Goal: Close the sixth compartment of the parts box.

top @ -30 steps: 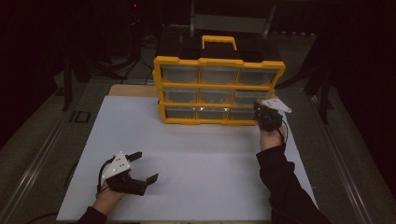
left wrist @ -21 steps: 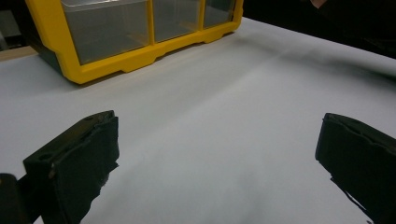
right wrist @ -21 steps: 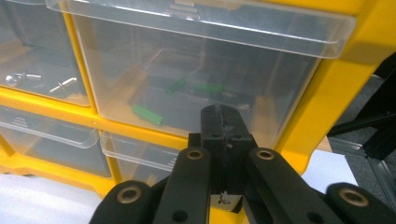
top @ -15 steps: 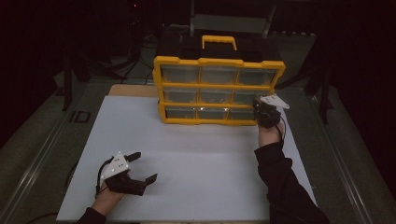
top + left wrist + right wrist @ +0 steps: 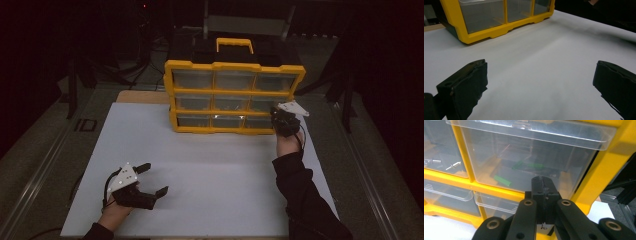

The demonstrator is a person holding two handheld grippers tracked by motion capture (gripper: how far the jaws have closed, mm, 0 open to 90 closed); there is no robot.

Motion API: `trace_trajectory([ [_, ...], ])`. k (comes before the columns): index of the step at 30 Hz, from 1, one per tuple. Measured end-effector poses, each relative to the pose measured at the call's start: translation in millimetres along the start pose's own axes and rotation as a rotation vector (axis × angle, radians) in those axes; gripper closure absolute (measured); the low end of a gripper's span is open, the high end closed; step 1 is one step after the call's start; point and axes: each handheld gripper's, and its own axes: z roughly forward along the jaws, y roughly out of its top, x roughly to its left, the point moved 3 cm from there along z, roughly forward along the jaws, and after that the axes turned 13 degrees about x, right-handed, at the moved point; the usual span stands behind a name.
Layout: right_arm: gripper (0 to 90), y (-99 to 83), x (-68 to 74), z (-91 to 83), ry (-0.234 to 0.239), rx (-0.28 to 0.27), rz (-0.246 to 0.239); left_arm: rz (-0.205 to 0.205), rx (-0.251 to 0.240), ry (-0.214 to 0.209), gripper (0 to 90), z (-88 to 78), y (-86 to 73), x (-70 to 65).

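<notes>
Bench (image 5: 210,165) surface is a broad, flat, matte white sheet. At its far edge stands a yellow plastic organiser (image 5: 234,97), boxy, with a black top, a yellow carry handle and three rows of clear drawers. The right gripper (image 5: 283,120) is at the organiser's right end, level with the lower drawers, its black fingers (image 5: 543,185) pressed together with nothing between them. The left gripper (image 5: 150,179) rests near the front left corner of the bench, well apart from the organiser, its blocky matte fingers (image 5: 466,85) spread wide over bare sheet. The right gripper view shows what the high view cannot: through a glossy transparent drawer (image 5: 529,160), small green plugs (image 5: 502,180), and in the neighbouring drawer metal screws (image 5: 453,165).
</notes>
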Motion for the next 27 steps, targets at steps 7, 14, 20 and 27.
trace_trajectory([
  [7,90.0,-0.3,0.9,-2.6,0.007,0.002,0.005,-0.001,0.0,-0.001,0.0,0.3,-0.3,0.1],
  [14,83.7,1.2,1.9,-6.7,0.031,0.022,0.038,0.002,-0.003,0.001,0.0,-1.0,-0.9,-0.1],
  [20,69.7,2.0,2.8,-11.6,0.046,0.031,0.06,0.003,-0.001,0.001,0.0,-0.8,-1.0,-0.3],
  [27,46.3,2.0,6.6,-14.0,0.081,0.054,0.058,0.002,0.0,-0.002,0.0,-1.1,-1.4,-0.6],
])
